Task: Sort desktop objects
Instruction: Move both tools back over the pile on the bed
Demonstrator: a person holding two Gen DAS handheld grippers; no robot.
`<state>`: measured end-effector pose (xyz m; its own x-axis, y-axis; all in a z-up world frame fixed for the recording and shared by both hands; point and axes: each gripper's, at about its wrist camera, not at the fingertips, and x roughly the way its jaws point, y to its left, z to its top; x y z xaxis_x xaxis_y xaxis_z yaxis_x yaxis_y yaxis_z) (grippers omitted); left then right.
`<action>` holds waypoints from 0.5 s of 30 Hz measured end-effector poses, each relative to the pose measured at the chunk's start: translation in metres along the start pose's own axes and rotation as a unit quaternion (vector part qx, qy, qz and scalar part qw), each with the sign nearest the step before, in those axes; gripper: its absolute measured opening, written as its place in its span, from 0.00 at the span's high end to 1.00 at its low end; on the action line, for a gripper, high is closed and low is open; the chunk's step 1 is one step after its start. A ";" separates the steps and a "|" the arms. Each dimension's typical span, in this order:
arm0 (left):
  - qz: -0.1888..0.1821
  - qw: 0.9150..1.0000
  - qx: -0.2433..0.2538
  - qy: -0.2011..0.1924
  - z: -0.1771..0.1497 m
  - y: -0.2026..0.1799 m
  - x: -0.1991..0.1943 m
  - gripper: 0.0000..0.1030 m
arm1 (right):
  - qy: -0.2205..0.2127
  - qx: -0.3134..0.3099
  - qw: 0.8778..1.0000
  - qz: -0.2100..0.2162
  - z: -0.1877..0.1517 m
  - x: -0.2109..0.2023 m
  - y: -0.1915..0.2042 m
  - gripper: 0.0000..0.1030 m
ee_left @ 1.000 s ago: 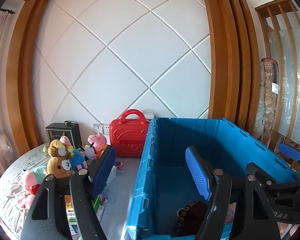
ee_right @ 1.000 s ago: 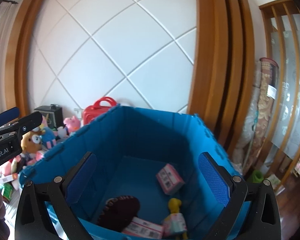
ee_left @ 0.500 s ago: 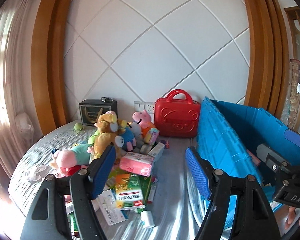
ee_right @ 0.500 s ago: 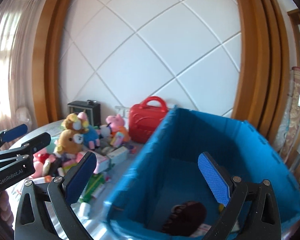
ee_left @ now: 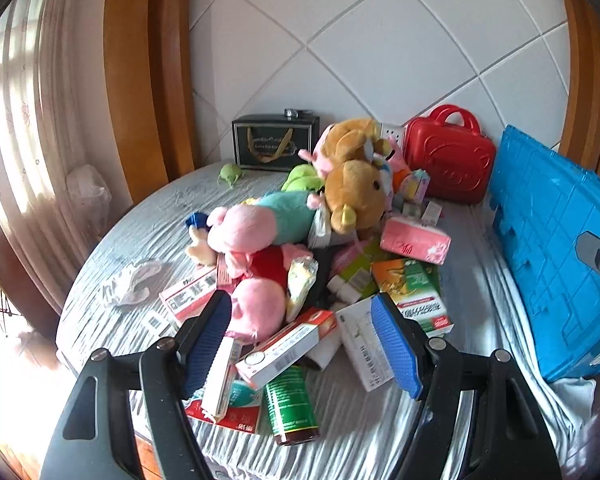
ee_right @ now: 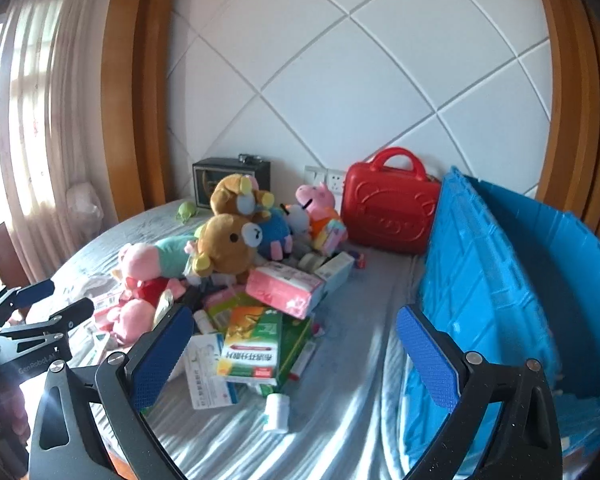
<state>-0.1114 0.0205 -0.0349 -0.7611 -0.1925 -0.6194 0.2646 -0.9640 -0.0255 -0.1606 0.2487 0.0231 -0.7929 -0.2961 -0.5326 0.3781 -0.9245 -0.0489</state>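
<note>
Both wrist views (near) toward toy pile (ee_left: 300,216)

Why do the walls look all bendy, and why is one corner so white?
Left wrist view: the fisheye lens bows the wooden frame, and sunlight through the curtain washes out the bottom-left corner. Right wrist view: same bending, stripes of sun and shadow on the grey tablecloth, slight blur on the blue crate.

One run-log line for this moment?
left gripper: open, empty | right gripper: open, empty | both over pile of boxes | blue crate beside
</note>
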 end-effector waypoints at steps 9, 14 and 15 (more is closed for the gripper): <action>0.000 0.992 -0.022 0.122 -0.065 0.015 0.064 0.30 | 0.132 -0.009 0.991 0.005 -0.061 0.075 0.005 0.00; 0.016 0.985 -0.038 0.170 -0.092 0.016 0.091 0.30 | 0.191 -0.008 0.981 0.021 -0.091 0.115 -0.009 0.00; 0.020 0.983 -0.044 0.176 -0.095 0.015 0.096 0.30 | 0.199 -0.010 0.980 0.028 -0.096 0.119 -0.011 0.00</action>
<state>-0.1243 0.0045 -0.1692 -0.5014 -0.1402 -0.8538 0.3526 -0.9342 -0.0536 -0.2138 0.2466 -0.1207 -0.5235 -0.2251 -0.8218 0.4272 -0.9038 -0.0245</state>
